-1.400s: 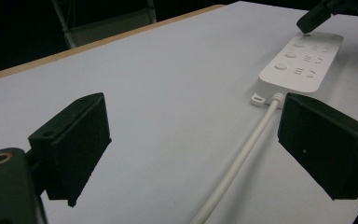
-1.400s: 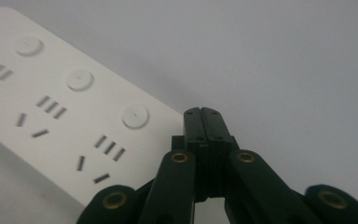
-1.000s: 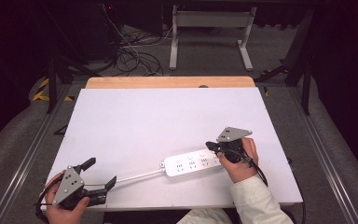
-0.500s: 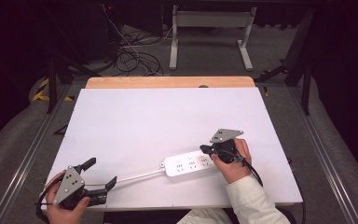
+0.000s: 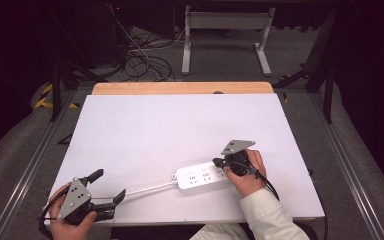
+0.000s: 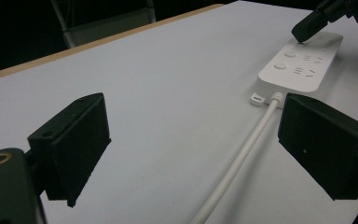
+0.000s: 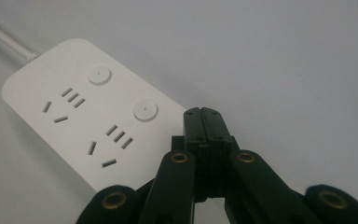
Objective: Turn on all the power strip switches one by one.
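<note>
Evidently the clenched right tool (image 5: 217, 162) is poised over the power strip (image 5: 200, 176) to press a switch button (image 7: 145, 110), needing a short push down, while the left tool (image 5: 108, 187) rests released beside the cord (image 6: 242, 156) on the bench (image 5: 180, 125).

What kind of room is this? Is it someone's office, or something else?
Probably a lab or recording workshop, not an office. A plain white table top stands among dark surroundings, loose black cables lie tangled on the grey floor behind it, and a person works a white power strip with the black hand-held right gripper.
</note>
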`<state>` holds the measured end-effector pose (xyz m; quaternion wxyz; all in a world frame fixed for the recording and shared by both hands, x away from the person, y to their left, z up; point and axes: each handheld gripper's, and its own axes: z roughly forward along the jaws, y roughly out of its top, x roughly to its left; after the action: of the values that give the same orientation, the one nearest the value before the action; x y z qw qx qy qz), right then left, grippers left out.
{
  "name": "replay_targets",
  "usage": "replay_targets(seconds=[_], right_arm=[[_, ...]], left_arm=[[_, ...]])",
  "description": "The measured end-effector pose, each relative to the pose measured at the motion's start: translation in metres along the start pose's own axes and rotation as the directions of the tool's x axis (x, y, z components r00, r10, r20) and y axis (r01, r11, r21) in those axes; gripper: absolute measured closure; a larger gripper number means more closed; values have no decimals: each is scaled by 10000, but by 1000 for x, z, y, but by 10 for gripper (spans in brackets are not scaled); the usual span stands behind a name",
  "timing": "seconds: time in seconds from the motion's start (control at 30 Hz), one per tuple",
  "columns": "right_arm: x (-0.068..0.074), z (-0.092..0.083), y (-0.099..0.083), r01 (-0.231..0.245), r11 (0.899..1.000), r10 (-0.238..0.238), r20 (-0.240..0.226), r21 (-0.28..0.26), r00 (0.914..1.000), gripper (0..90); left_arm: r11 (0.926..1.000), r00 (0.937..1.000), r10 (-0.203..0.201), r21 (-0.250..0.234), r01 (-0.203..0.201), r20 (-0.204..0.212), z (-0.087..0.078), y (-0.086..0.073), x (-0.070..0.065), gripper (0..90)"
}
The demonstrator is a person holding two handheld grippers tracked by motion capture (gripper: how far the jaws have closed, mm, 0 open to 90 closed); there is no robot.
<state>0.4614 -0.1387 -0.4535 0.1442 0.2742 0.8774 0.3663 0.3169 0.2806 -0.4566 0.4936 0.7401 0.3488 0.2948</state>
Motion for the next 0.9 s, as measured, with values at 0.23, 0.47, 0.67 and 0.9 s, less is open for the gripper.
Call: replay_targets(seconds=[0.23,0.47,0.67,0.9], right_arm=[[1,2,-1,181,9998,-183,219,109,9996,900],[-1,3,-1,168,9997,-169,35,175,9999,900],[1,4,-1,252,9993,-255,132,267,9996,900],[0,4,-1,240,9992,-244,114,323,9996,900]], left_arm=[[9999,9999,106,19,-106,10,0,0,0,93],[10000,10000,56,32,-56,36,1,0,-1,93],[9999,9999,141,15,-141,-24,1,0,0,93],[10000,10000,80,11,-80,1,0,0,-1,93]])
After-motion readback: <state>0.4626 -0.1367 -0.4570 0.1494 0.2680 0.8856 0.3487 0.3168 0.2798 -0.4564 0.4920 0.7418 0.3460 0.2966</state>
